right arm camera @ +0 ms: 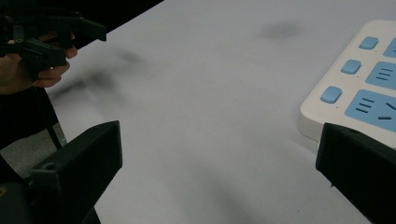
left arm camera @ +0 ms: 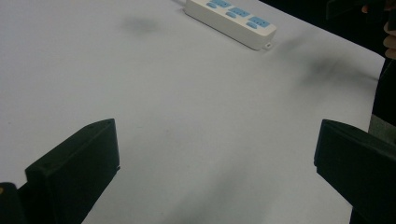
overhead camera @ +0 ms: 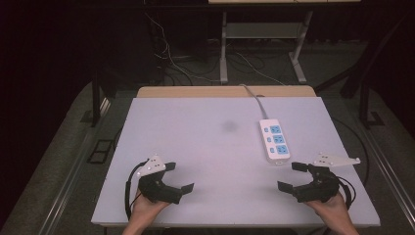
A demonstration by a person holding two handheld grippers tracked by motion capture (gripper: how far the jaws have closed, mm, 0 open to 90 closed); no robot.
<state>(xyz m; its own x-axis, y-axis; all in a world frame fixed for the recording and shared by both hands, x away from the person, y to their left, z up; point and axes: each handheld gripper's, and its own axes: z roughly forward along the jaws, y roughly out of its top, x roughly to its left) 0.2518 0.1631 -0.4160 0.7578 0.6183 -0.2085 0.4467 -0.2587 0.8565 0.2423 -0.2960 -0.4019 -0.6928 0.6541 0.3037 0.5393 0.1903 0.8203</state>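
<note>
1. The left gripper (overhead camera: 178, 177) hovers low over the near-left part of the white table (overhead camera: 205, 147), held in a hand (overhead camera: 144, 208) that comes in from the bottom edge. Its jaws stand wide apart with nothing between them; in the left gripper view bare tabletop lies between them.
2. A faint dark smudge (overhead camera: 229, 126) marks the table near its middle, apart from everything else.
3. The power strip (overhead camera: 274, 140) lies flat on the right half of the table, its long side running away from the person, its white cord (overhead camera: 254, 98) leading off over the far edge. It has three blue sockets, each with a small blue switch (right arm camera: 331, 94) beside it.
4. The right gripper (overhead camera: 292, 177) sits just beside the strip's near end, jaws spread and empty; in the right gripper view one jaw stands right at that end.
5. Handling, as a guess: the strip is rigid, fairly light, smooth-sided plastic that may slip. Grip across the narrow width near the middle, clear of switches; the stiff cord will tug back.
</note>
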